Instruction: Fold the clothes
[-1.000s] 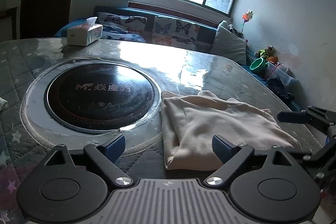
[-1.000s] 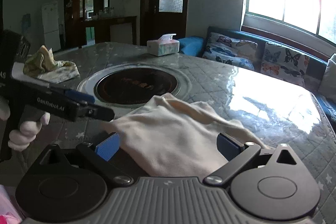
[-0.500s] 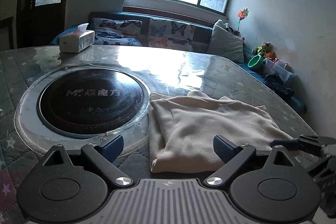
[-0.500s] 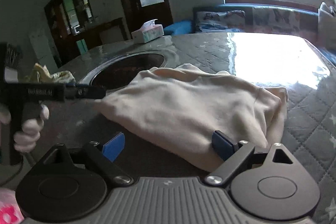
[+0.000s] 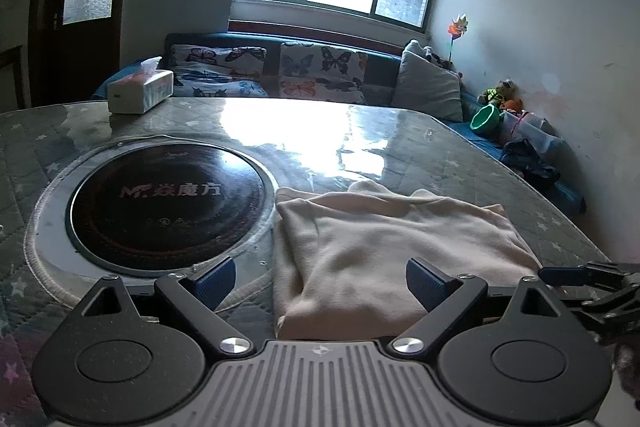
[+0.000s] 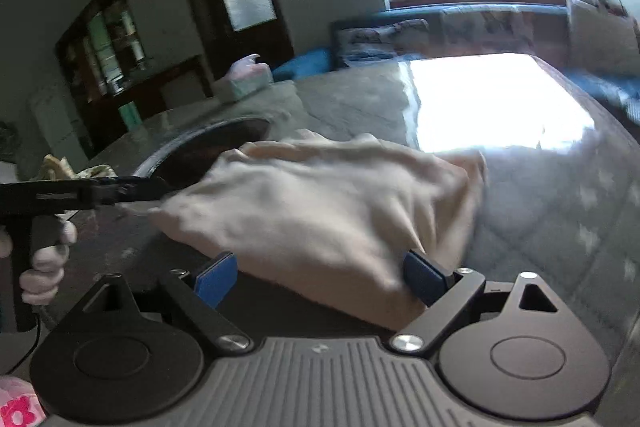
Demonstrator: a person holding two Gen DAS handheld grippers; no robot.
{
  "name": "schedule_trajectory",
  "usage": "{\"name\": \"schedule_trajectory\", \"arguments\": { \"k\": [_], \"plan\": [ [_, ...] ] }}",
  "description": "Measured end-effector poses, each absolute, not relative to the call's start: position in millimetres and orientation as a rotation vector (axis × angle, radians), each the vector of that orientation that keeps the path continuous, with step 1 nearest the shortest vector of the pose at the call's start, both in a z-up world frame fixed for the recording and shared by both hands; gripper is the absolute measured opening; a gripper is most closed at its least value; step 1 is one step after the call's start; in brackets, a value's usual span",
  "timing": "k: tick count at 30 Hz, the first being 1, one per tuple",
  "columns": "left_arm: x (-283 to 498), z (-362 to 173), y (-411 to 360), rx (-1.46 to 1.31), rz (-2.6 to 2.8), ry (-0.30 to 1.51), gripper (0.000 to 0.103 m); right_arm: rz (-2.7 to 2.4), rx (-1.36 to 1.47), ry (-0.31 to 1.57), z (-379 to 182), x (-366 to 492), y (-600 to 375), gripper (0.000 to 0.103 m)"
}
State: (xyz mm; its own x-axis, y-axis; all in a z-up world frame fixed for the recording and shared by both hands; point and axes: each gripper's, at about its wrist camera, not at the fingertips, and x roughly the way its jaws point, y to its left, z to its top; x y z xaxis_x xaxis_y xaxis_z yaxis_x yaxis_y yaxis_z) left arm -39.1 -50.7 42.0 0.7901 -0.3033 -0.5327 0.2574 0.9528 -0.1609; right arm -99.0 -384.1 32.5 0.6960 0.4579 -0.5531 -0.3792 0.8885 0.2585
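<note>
We observe, at far left on the quilted table (image 5: 460, 151), a tissue box (image 5: 140, 91) near the far edge. Next comes the round black cooktop (image 5: 168, 199) set into the table, and just beside its right rim lies the cream garment (image 5: 384, 247), folded into a rough rectangle on the table surface. We note the left gripper (image 5: 320, 283) with its blue-padded fingers spread wide apart, holding nothing, facing the garment's near edge. At far right in that view the right gripper's tips reach toward the garment's right corner. From the right wrist view, blurred, we find the right gripper (image 6: 320, 277) likewise spread wide, its fingers flanking the garment's near edge without clamping it.
</note>
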Motion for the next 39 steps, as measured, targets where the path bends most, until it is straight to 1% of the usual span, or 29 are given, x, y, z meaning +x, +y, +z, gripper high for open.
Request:
{"name": "schedule_trajectory", "arguments": {
  "k": [4,11,16,19,25,33,39],
  "plan": [
    [-39,41,-52,-0.084,-0.303,0.592,0.094,0.462,0.117,0.649,32,-101,-385,0.093],
    [-36,43,-50,-0.083,-0.301,0.588,0.094,0.536,0.143,0.603,54,-99,-373,0.093],
    [-37,42,-51,-0.08,-0.303,0.593,0.094,0.56,0.131,0.665,38,-89,-359,0.093],
    [-36,41,-50,-0.081,-0.297,0.597,0.094,0.576,0.116,0.669,44,-87,-358,0.093],
    [-31,37,-48,-0.097,-0.279,0.61,0.093,0.658,0.126,0.639,63,-62,-344,0.092],
    [-31,32,-45,-0.085,-0.258,0.624,0.092,0.73,0.108,0.736,43,-33,-313,0.092],
    [-28,28,-41,-0.08,-0.247,0.628,0.09,0.762,0.114,0.691,64,-11,-306,0.092]
  ]
}}
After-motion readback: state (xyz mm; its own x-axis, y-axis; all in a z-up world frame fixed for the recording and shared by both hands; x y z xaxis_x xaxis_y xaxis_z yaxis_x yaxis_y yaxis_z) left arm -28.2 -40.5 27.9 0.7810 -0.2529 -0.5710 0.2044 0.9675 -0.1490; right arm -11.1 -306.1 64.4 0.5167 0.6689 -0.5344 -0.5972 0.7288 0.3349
